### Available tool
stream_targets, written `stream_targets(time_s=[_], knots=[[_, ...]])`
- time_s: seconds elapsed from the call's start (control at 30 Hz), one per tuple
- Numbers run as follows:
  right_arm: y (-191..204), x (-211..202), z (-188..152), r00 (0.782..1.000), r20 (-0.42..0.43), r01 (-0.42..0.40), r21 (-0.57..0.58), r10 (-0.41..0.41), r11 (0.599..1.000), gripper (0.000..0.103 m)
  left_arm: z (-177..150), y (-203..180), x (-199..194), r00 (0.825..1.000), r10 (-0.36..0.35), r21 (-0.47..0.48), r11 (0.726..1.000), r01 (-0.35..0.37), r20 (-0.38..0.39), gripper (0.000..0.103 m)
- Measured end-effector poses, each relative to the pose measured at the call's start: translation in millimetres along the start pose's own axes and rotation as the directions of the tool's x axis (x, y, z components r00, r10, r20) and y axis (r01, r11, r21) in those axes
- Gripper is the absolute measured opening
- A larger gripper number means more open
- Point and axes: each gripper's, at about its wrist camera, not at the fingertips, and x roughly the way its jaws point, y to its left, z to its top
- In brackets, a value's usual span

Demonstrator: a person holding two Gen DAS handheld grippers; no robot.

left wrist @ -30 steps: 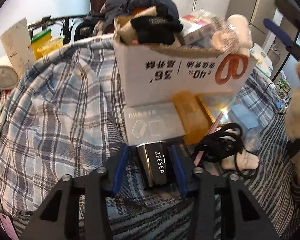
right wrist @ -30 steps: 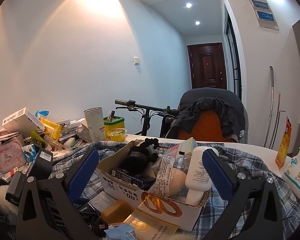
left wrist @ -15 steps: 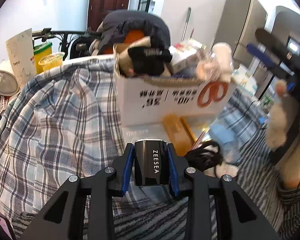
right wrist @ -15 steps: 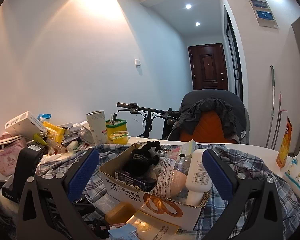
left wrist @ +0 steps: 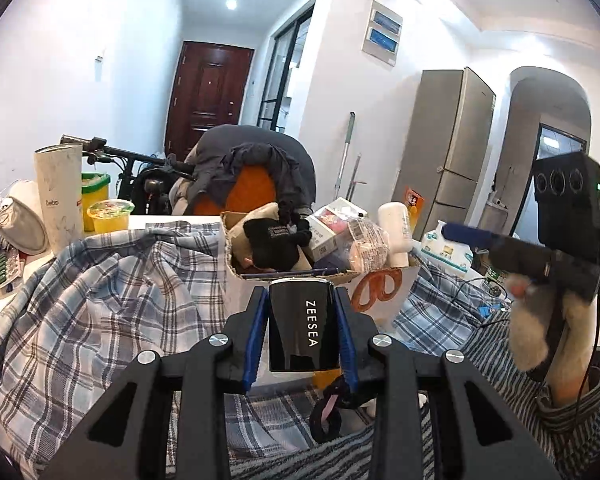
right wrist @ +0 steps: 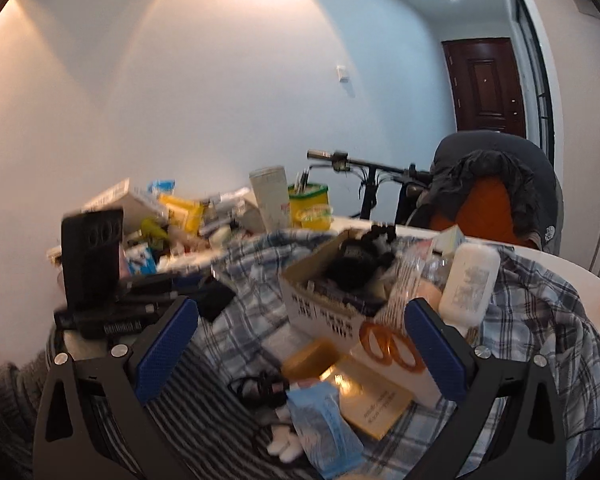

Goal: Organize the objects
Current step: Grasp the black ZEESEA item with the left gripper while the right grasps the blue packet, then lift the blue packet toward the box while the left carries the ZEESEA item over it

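My left gripper [left wrist: 301, 298] is shut on a glossy black box lettered ZEESEA [left wrist: 302, 326], held upright in the air just in front of the cardboard box [left wrist: 404, 284]. That cardboard box [right wrist: 324, 312] is crammed with a black pouch [left wrist: 270, 240], packets and a white bottle [right wrist: 468, 280]. My right gripper [right wrist: 300, 308] stands open above the clutter in front of the cardboard box, nothing between its blue pads [right wrist: 168, 344]. In the left wrist view the right gripper's finger [left wrist: 468, 236] shows at the far right, gripped by a hand in a furry cuff.
A plaid cloth [left wrist: 100, 304] and a striped cloth [right wrist: 204, 404] cover the table. In front of the cardboard box lie a yellow box [right wrist: 312, 360], a gold flat pack [right wrist: 376, 400], a blue packet [right wrist: 324, 428] and a black cable [right wrist: 260, 388]. A tall cup [left wrist: 58, 196] stands at the left.
The left gripper closed on the black box and lifted it off the cloth, tilting up toward the cardboard box's rim. The right wrist view swung left and slightly down.
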Motion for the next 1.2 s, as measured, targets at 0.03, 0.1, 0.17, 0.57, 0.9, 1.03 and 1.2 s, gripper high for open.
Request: stream_targets(time_s=[0.03,0.1,0.17,0.57,0.9,1.03,1.2], knots=[[0.2,5.6,-6.1,0.999,-0.042,-0.005,-0.001,0.005,1.0,0.103,0.2,-0.9,1.2,1.0,0.003,0.004,1.0,-0.003,-0.005,0.034],[-2.2,19.7,-16.3,0.991,-0.126,-0.049,0.016,0.05,0.999,0.103,-0.2,-1.0,2.1,1.0,0.004,0.006,1.0,-0.004,-0.012,0.034],[-2.2,41.1,-27.3,0.97,-0.234,-0.066,0.022,0.069,0.998,0.094,-0.2,-0.3,2.3,1.0,0.004,0.005,1.0,-0.004,-0.013,0.034],[-9.4,74.8,-58.4,0.906,-0.423,-0.013,-0.026,0.001,1.0,0.04,-3.1,-1.5,4.7,1.0,0.011,0.008,1.0,-0.011,-0.026,0.034],[-38.6,16.6,-27.4,0.992,-0.104,-0.055,0.121,0.068,0.991,0.04,-3.5,-1.8,4.8,1.0,0.012,0.007,1.0,-0.012,-0.025,0.034],[-44.7,-1.5,-15.9,0.986,0.056,-0.167,0.176,0.16,0.97,0.04,-3.3,-1.8,4.2,1.0,0.013,0.005,1.0,-0.013,-0.02,0.034],[-56.6,-17.9,-14.0,0.973,0.168,-0.198,0.234,0.161,0.952,0.04,-3.0,-0.6,3.1,1.0,0.014,0.004,1.0,-0.014,-0.018,0.034]])
